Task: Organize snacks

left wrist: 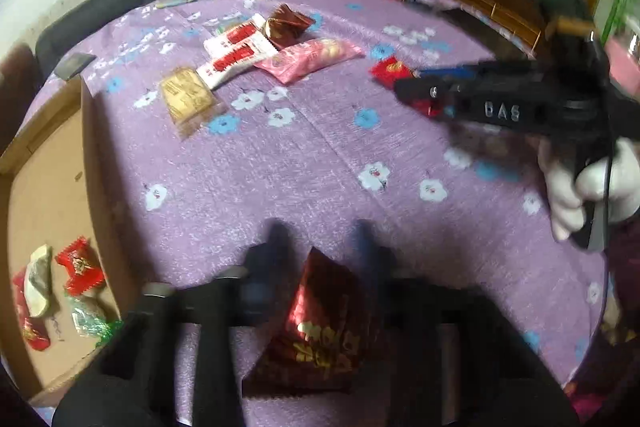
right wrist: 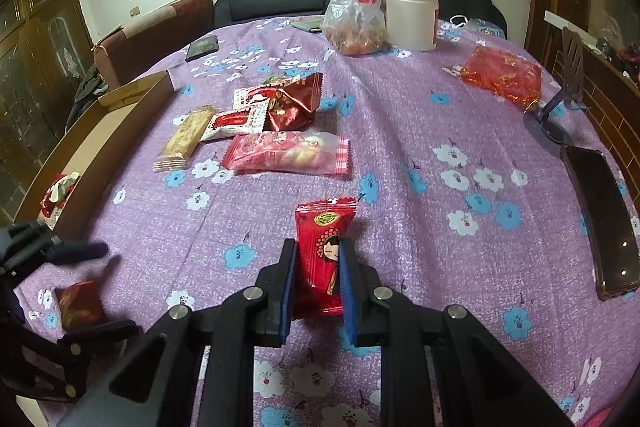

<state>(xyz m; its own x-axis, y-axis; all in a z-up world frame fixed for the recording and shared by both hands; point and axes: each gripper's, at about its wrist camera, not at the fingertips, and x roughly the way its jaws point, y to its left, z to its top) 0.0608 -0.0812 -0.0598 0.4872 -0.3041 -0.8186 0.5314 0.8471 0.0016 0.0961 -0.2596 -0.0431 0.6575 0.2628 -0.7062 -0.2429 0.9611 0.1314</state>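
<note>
The right claw (right wrist: pixel 316 279) pinches a red candy wrapper (right wrist: pixel 322 251) printed with a cartoon girl; its side reads "DAS". The left claw (left wrist: pixel 320 239), blurred, grips a dark red foil packet (left wrist: pixel 320 315) with gold characters over the purple flowered surface (left wrist: pixel 320 155).

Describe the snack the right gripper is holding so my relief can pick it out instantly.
On the purple flowered tablecloth, look nearest the camera, between the right gripper fingers. The small red packet stands there alone. Unlike the pile beyond, it carries a cartoon girl's face and a green-yellow round badge.
</note>
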